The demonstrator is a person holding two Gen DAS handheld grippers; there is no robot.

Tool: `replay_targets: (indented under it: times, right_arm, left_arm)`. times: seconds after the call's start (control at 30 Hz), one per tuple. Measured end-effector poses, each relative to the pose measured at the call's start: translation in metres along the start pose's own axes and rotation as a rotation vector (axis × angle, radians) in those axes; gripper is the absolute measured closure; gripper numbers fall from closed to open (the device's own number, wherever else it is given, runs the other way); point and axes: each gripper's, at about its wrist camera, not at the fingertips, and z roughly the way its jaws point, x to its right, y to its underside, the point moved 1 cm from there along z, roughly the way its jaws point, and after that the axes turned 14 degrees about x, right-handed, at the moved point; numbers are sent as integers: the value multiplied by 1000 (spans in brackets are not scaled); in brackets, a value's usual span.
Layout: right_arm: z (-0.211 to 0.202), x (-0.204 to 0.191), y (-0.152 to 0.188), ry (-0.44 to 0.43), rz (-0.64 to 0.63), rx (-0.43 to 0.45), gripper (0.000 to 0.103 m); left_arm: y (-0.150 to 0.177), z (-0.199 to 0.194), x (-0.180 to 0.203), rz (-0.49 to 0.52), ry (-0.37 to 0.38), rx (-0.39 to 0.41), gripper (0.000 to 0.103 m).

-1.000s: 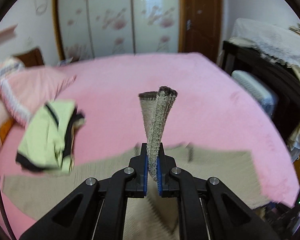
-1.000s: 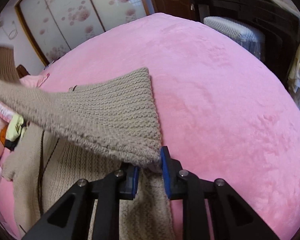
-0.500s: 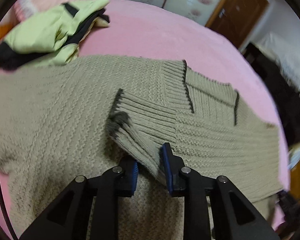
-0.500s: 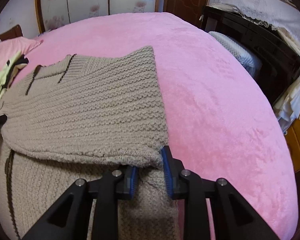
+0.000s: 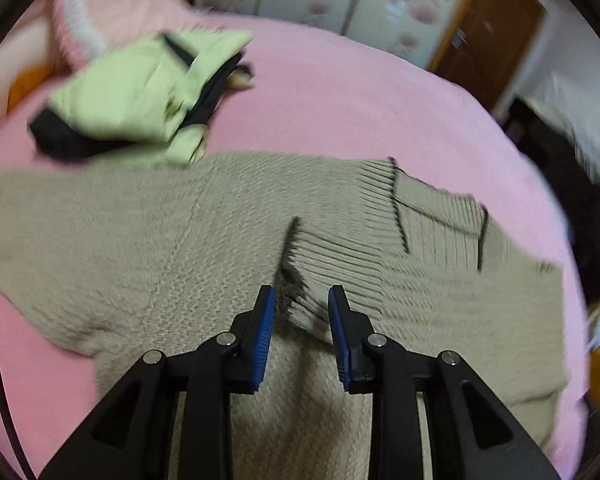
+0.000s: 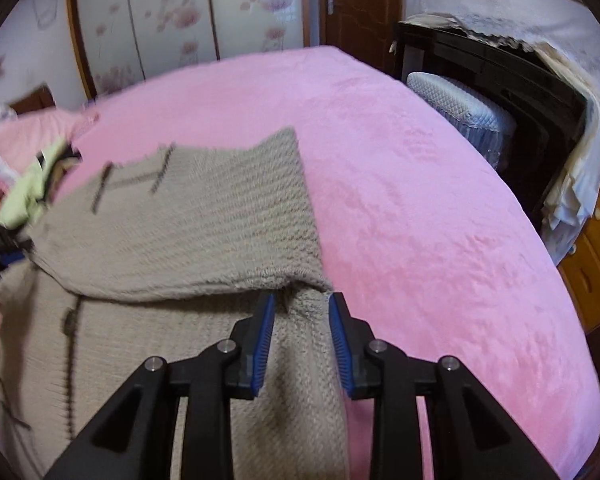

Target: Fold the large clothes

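A beige knitted sweater (image 5: 148, 240) with dark trim lies spread on the pink bed (image 5: 340, 92). One sleeve is folded across its body, with the ribbed cuff (image 5: 328, 264) lying just ahead of my left gripper (image 5: 302, 300), which is open. In the right wrist view the folded sleeve (image 6: 204, 232) lies over the sweater, and its fold edge sits between the fingers of my right gripper (image 6: 302, 304), which is open. The left gripper shows at the left edge of that view (image 6: 0, 248).
A folded light-green garment (image 5: 140, 92) with black trim lies on the bed beyond the sweater, near a pink pillow (image 5: 80, 28). A dark cabinet (image 6: 500, 76) under a white cover and a padded white stool (image 6: 460, 108) stand right of the bed. Wardrobe doors and a brown door are behind.
Both grippers carried the sleeve across and down onto the sweater body, then opened. The cuff and the fold now lie released on the sweater.
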Motion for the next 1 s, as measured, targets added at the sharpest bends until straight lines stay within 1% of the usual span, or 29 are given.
replay_targets:
  times: [0.03, 0.1, 0.17, 0.23, 0.3, 0.37, 0.43, 0.47, 0.53, 0.57, 0.6, 0.63, 0.7, 0.83, 0.87, 0.9, 0.93, 0.97, 1.0]
  right_arm:
    - [-5, 3, -5, -3, 21, 18, 75]
    - [-11, 2, -16, -18, 40, 42, 75]
    - [-8, -6, -25, -36, 30, 52, 75]
    - [0, -21, -30, -53, -7, 53, 75]
    - [15, -37, -30, -70, -32, 40, 75]
    - [34, -48, -25, -83, -47, 1, 77]
    - [54, -51, -16, -58, -59, -43, 81]
    - [62, -48, -10, -31, -59, -69, 81]
    - [80, -35, 2, 30, -40, -124, 88]
    - [86, -27, 7, 33, -20, -144, 98]
    - [88, -21, 10, 25, 0, -149, 103]
    - [87, -15, 12, 11, 23, -147, 103]
    - [83, -13, 11, -4, 41, -148, 103]
    - [72, -18, 6, -8, 31, -155, 103]
    - [68, -21, 6, -15, 35, -157, 101]
    - [63, -24, 6, -25, 40, -156, 100]
    - [56, -27, 4, -36, 44, -153, 100]
    - [49, -29, 3, -46, 47, -149, 100]
    - [42, -32, 2, -55, 48, -147, 100]
  left_arm:
    - [-1, -8, 13, 52, 2, 31, 78]
    - [-4, -20, 22, 88, 30, 65, 77]
    - [-8, -26, 33, 97, 56, 78, 76]
    - [-9, -25, 41, 100, 62, 79, 75]
    - [-7, -19, 45, 110, 40, 71, 75]
    - [-2, -10, 46, 140, 21, 50, 74]
    - [6, 3, 41, 170, -25, 15, 74]
    - [10, 10, 35, 171, -52, -5, 74]
    - [17, 25, 20, 152, -73, -61, 74]
    - [20, 30, 12, 135, -80, -86, 71]
    - [23, 34, 5, 109, -66, -93, 69]
    - [23, 34, 0, 84, -54, -88, 66]
    - [22, 33, -4, 59, -44, -83, 66]
    - [18, 27, 0, 59, -46, -85, 65]
    - [16, 24, 1, 59, -41, -84, 64]
    - [15, 21, 2, 58, -33, -82, 58]
    - [13, 14, 4, 57, -28, -75, 50]
    - [11, 5, 8, 59, -25, -59, 46]
    - [10, -3, 10, 62, -20, -45, 38]
